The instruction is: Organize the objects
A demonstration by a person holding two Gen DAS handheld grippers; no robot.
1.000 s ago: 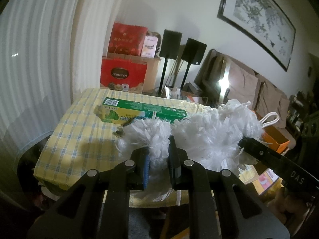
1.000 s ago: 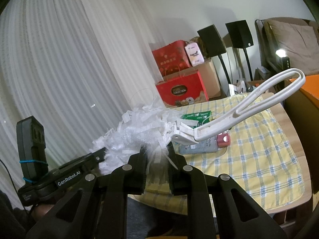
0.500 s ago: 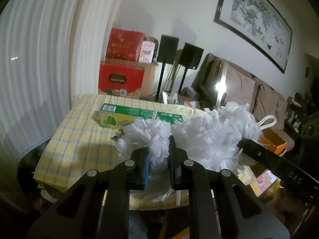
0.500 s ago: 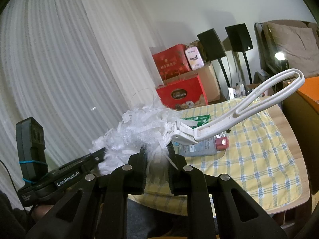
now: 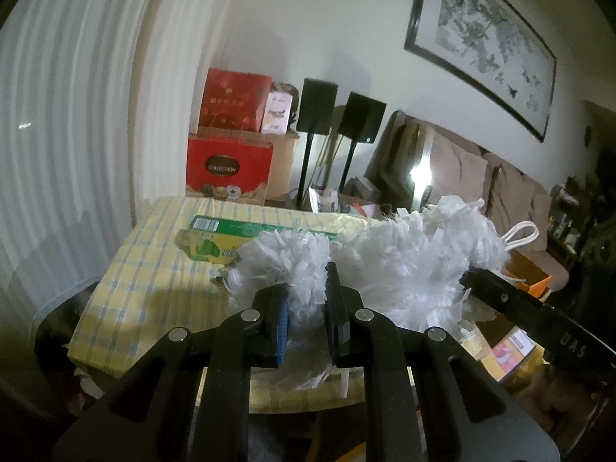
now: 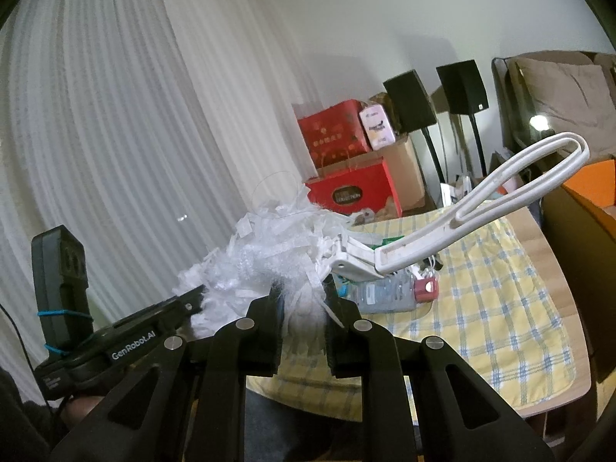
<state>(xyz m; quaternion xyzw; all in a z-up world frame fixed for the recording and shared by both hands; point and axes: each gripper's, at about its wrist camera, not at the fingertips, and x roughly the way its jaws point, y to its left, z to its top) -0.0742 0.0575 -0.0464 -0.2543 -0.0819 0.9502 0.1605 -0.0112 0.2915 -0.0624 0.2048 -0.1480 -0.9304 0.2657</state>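
Observation:
A white fluffy duster [image 5: 404, 261] hangs in the air over the near edge of the table, held by both grippers. My left gripper [image 5: 306, 292] is shut on one end of the fluffy head. My right gripper [image 6: 302, 296] is shut on the strands of the duster [image 6: 269, 246] close to where the white looped handle [image 6: 500, 192] joins. The handle sticks out up and to the right, free of both grippers. In the left wrist view the right gripper's body [image 5: 512, 300] shows at the right, and the handle's loop [image 5: 519, 235] peeks out behind the fluff.
The table wears a yellow plaid cloth [image 6: 500, 308]. On it lie a long green box [image 5: 215, 238] and a clear bottle with a red cap [image 6: 389, 292]. Behind stand red gift boxes [image 5: 227, 169], two black speakers [image 5: 338, 111], a curtain [image 6: 115, 115] and a sofa [image 5: 481, 177].

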